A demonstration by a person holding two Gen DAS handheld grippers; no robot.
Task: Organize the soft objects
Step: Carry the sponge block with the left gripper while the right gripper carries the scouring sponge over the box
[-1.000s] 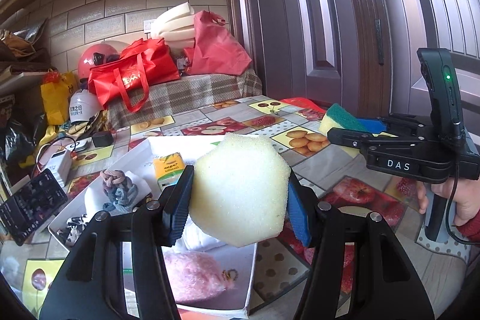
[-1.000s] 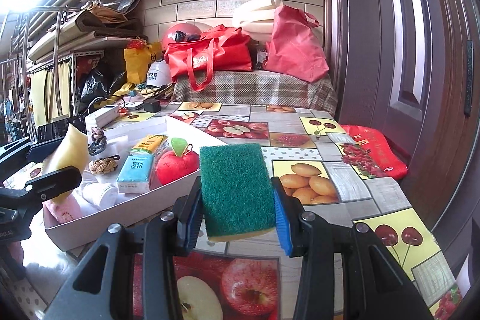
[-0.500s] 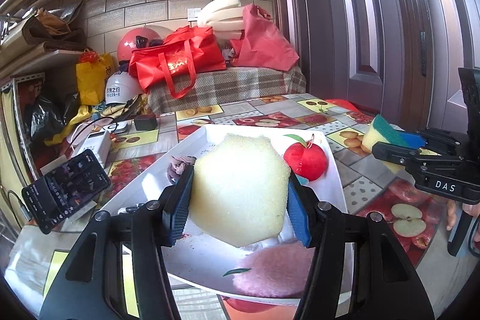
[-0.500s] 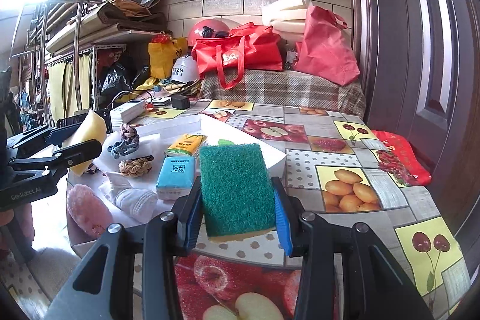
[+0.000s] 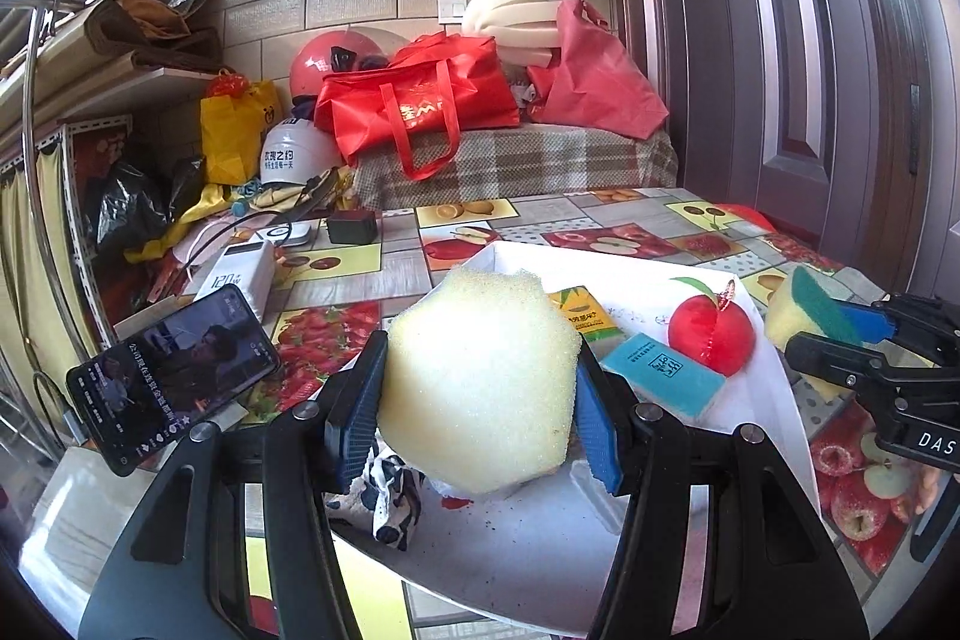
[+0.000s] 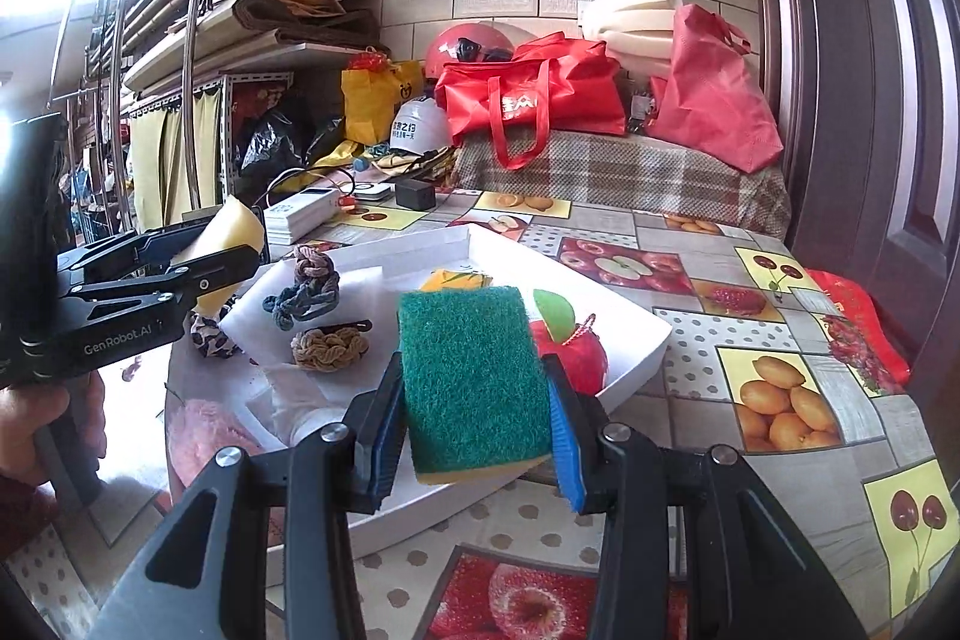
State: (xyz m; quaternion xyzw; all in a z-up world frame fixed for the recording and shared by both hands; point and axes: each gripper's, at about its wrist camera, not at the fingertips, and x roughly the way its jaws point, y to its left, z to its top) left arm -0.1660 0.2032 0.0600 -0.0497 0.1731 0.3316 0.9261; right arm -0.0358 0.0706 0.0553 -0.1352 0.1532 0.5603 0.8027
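My left gripper (image 5: 477, 421) is shut on a pale yellow hexagonal sponge (image 5: 480, 382), held over the near-left part of the white tray (image 5: 540, 568). My right gripper (image 6: 474, 427) is shut on a green-topped yellow scouring sponge (image 6: 471, 376), held over the tray's near edge (image 6: 636, 358). The tray holds a red plush apple (image 5: 711, 334), a blue tissue pack (image 5: 663, 373), a yellow packet (image 5: 579, 313), braided hair ties (image 6: 303, 292), a tan knot (image 6: 329, 347) and a pink fluffy item (image 6: 204, 430). The right gripper with its sponge shows at the right in the left wrist view (image 5: 840, 334).
A phone (image 5: 174, 376) leans at the left of the fruit-print tablecloth (image 6: 780, 388). A power bank (image 5: 237, 274), charger (image 5: 353, 226) and cables lie behind. Red bags (image 5: 420, 100), helmets and foam sit on a plaid bench. A door stands at the right.
Both grippers swung left over the tray, each still holding its sponge. The left one now looks at the tray's left side and the phone; the right one came over the tray's near edge.
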